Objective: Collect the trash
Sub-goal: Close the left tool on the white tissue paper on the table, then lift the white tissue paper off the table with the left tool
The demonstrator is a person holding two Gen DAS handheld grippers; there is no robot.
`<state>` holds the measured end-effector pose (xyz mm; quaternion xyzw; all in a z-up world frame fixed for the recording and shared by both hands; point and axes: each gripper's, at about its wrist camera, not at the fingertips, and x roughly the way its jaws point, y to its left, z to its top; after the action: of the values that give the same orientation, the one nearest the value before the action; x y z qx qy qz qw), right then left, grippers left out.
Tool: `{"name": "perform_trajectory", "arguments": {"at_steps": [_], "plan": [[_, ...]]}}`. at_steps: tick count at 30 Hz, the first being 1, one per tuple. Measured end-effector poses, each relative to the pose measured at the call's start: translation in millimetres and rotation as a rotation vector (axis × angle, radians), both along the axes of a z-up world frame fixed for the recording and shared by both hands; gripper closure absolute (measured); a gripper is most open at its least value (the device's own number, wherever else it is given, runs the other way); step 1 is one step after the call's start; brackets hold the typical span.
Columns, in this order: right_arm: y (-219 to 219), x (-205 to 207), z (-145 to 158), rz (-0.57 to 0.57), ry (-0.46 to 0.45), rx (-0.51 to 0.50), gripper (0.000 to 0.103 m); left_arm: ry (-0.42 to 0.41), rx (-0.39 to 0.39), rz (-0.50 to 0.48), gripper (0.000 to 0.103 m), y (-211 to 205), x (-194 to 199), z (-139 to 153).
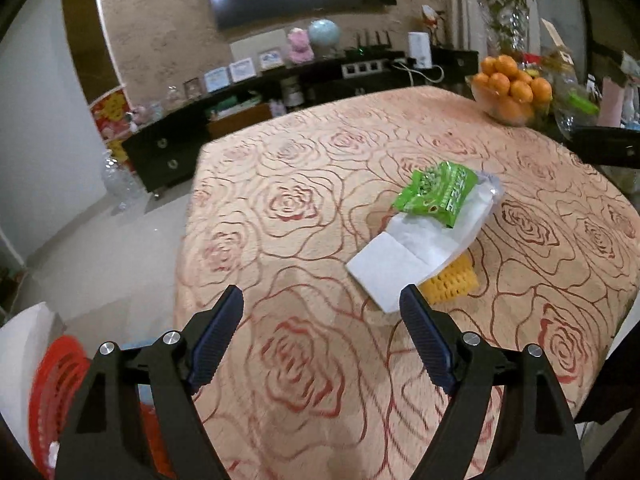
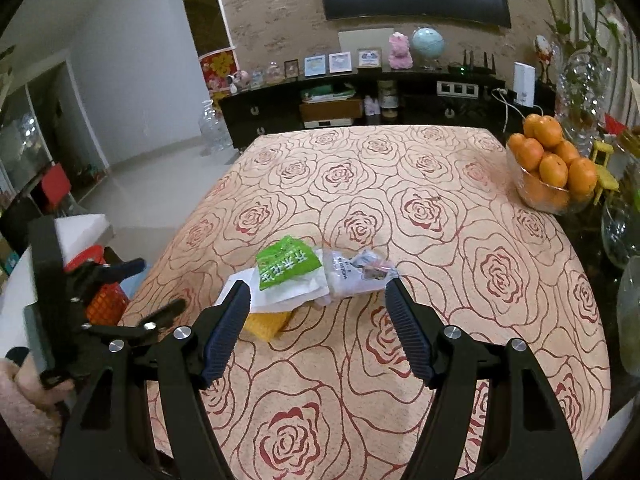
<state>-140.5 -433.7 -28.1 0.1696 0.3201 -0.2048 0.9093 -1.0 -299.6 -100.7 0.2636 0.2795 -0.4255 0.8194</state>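
Observation:
A small heap of trash lies mid-table: a green snack wrapper (image 1: 438, 193) (image 2: 287, 262) on top of white paper (image 1: 404, 258) (image 2: 280, 294), a yellow foam net (image 1: 452, 282) (image 2: 266, 326) underneath, and a clear printed plastic wrapper (image 2: 362, 272) to the right. My left gripper (image 1: 322, 304) is open and empty, over the table's near left part, short of the heap. My right gripper (image 2: 318, 292) is open and empty, its tips either side of the heap's near edge. The left gripper also shows at the left of the right wrist view (image 2: 160, 286).
The table (image 2: 400, 184) has a rose-patterned cloth. A glass bowl of oranges (image 1: 510, 90) (image 2: 554, 168) stands at its far right, with glass vases (image 2: 624, 232) beside it. A red mesh basket (image 1: 60, 392) (image 2: 102, 292) sits below the table's left edge. A dark sideboard (image 2: 360, 100) stands behind.

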Motion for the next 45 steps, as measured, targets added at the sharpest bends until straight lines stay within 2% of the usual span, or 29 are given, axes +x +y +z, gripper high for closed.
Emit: {"name": "perform_trajectory", "arguments": {"at_steps": [7, 13, 15, 17, 20, 23, 26, 32, 38, 45], "plan": [[-8.0, -4.6, -4.3, -0.019, 0.008, 0.032, 0.035, 0.083, 0.017, -0.097, 0.025, -31.1, 8.2, -23.0], [-12.0, -5.0, -9.1, -0.024, 0.022, 0.042, 0.035, 0.105, 0.033, -0.169, 0.026, -53.1, 4.9, -37.1], [-13.5, -5.2, -10.9, -0.027, 0.026, 0.047, 0.035, 0.138, 0.039, -0.198, 0.036, -55.7, 5.6, -40.0], [-15.5, -5.6, -13.0, -0.030, 0.029, 0.052, 0.035, 0.167, 0.013, -0.210, 0.061, -54.8, 5.9, -38.1], [-19.0, -5.7, -15.7, -0.039, 0.034, 0.067, 0.035, 0.185, 0.016, -0.243, 0.086, -52.1, 1.1, -39.6], [-20.4, -6.8, -15.7, -0.041, 0.026, 0.080, 0.035, 0.186, 0.014, -0.270, 0.093, -46.8, -8.0, -36.9], [-21.6, -7.6, -16.1, -0.042, 0.024, 0.084, 0.035, 0.192, -0.001, -0.279, 0.097, -36.0, -13.9, -32.6], [-23.9, -7.4, -16.9, -0.054, 0.025, 0.100, 0.035, 0.226, -0.073, -0.267, 0.099, -12.6, -13.8, -12.2], [-25.4, -6.6, -17.2, -0.056, 0.025, 0.105, 0.035, 0.206, -0.126, -0.259, 0.099, 15.3, -16.6, 11.6], [-26.3, -1.7, -24.9, -0.049, 0.054, 0.118, 0.035, 0.173, -0.061, -0.188, 0.099, 43.1, -4.7, 5.3]]}}
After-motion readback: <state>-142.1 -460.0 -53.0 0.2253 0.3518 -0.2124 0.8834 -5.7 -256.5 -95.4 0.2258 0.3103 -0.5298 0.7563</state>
